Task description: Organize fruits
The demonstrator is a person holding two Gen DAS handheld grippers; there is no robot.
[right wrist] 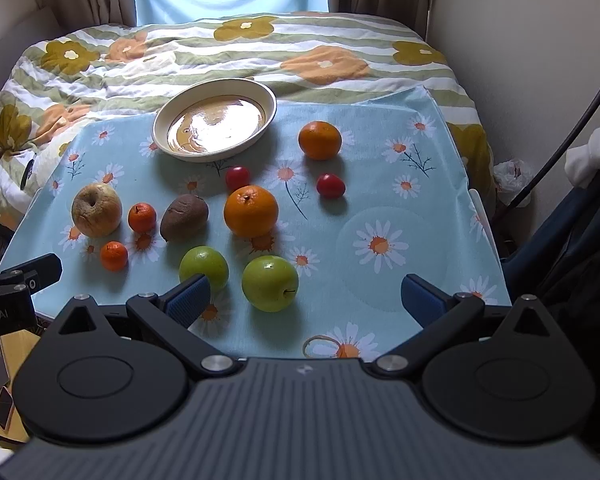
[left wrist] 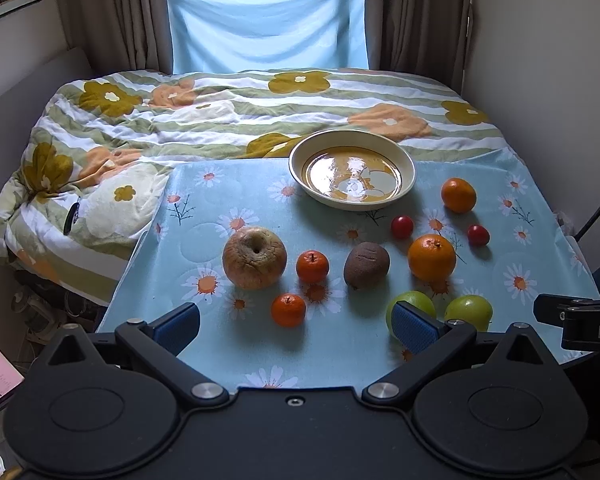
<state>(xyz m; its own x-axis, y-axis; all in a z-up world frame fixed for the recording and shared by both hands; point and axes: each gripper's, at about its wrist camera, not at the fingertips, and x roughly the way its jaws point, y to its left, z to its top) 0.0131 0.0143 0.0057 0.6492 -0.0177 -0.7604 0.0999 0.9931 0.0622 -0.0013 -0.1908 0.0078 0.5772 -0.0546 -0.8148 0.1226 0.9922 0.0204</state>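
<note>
Both grippers hover at the near table edge: left gripper [left wrist: 296, 326] spread wide, holding nothing, and right gripper [right wrist: 306, 300] likewise wide and empty. Beyond, wrinkled apple [left wrist: 255, 258], kiwi [left wrist: 366, 265], green apples [right wrist: 270, 283] and oranges [left wrist: 432, 258] lie loose before the empty plate [left wrist: 408, 160].

Both wrist cameras are looking forward and slightly down from the near table edge. The left is sitting further left; both are sharing the bowl [left wrist: 352, 168] [right wrist: 215, 120] and fruits.

Left fingers [left wrist: 416, 326] hide part of one green apple [left wrist: 414, 306]
</note>
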